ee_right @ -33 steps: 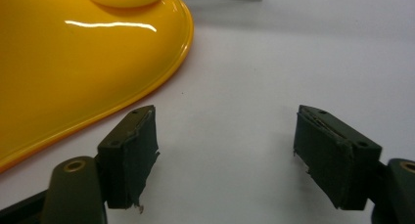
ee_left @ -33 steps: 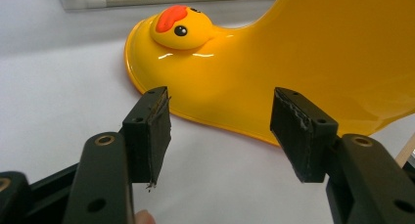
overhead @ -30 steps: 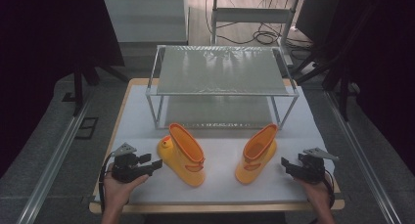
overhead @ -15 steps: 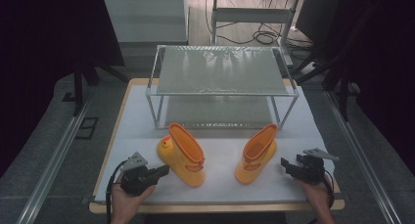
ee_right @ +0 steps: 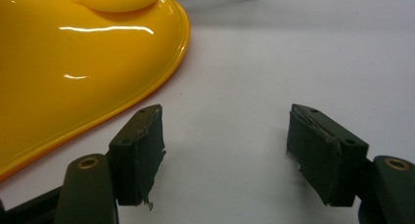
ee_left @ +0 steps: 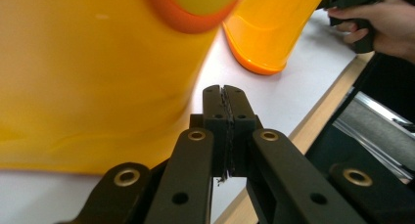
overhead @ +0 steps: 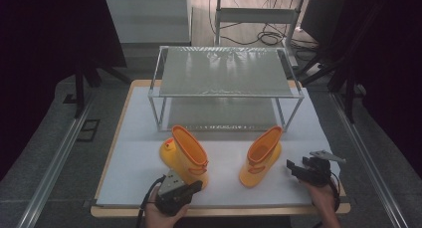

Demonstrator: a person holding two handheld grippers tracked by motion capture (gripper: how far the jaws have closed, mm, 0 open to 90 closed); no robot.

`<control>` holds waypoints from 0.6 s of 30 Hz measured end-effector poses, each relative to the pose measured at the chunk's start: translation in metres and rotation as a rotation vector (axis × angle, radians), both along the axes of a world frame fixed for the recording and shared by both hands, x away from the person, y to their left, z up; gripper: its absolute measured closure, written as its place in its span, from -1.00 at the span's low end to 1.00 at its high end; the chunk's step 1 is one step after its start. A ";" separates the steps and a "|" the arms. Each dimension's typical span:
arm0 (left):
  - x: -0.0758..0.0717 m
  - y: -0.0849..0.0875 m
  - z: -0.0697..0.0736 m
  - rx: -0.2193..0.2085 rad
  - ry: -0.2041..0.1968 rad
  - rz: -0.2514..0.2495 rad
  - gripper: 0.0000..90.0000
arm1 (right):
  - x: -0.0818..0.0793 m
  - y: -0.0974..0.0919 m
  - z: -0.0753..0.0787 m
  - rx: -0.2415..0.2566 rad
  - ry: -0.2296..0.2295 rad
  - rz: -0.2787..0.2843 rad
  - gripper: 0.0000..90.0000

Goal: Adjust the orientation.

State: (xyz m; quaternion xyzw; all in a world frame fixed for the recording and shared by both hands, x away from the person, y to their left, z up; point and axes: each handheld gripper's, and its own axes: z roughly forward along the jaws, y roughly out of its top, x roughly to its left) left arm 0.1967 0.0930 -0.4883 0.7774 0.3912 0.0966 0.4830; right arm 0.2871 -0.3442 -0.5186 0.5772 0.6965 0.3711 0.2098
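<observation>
Boots: two yellow rubber boots stand upright on the white table (overhead: 134, 153), well apart from each other, in front of the wire shelf rack (overhead: 226, 71).
Left boot (overhead: 183, 156): nearer the person's left hand; its sole end lies just beside the left gripper (overhead: 195, 187) in the high view.
Left gripper jaws: closed pad against pad, nothing between them (they have just been closing); in the left gripper view the fingers (ee_left: 215, 117) point past the boot's yellow side (ee_left: 98, 87), which rises just to their left; whether they touch it I cannot tell.
Right boot (overhead: 261, 157): near the right gripper (overhead: 291, 167), a strip of bare table between them in the high view.
Right gripper jaws: spread wide, empty; in the right gripper view the pads (ee_right: 142, 153) frame bare table, and the boot's glossy toe (ee_right: 73, 72) with a duck face on top lies ahead and to the left, apart from them.
Count: two boots, two grippers, one rack, one table.
</observation>
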 end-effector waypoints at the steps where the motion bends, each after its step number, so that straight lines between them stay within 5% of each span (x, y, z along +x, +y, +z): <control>1: 0.001 -0.004 -0.002 0.000 -0.002 0.011 1.00 | 0.000 0.000 0.000 -0.001 0.000 0.000 -0.35; 9: 0.009 -0.030 -0.009 0.045 -0.056 0.084 0.97 | 0.000 0.001 0.000 -0.003 0.001 -0.003 -0.35; 18: 0.007 -0.025 -0.010 0.051 -0.075 0.106 1.00 | 0.000 0.000 0.000 -0.003 0.000 -0.002 -0.35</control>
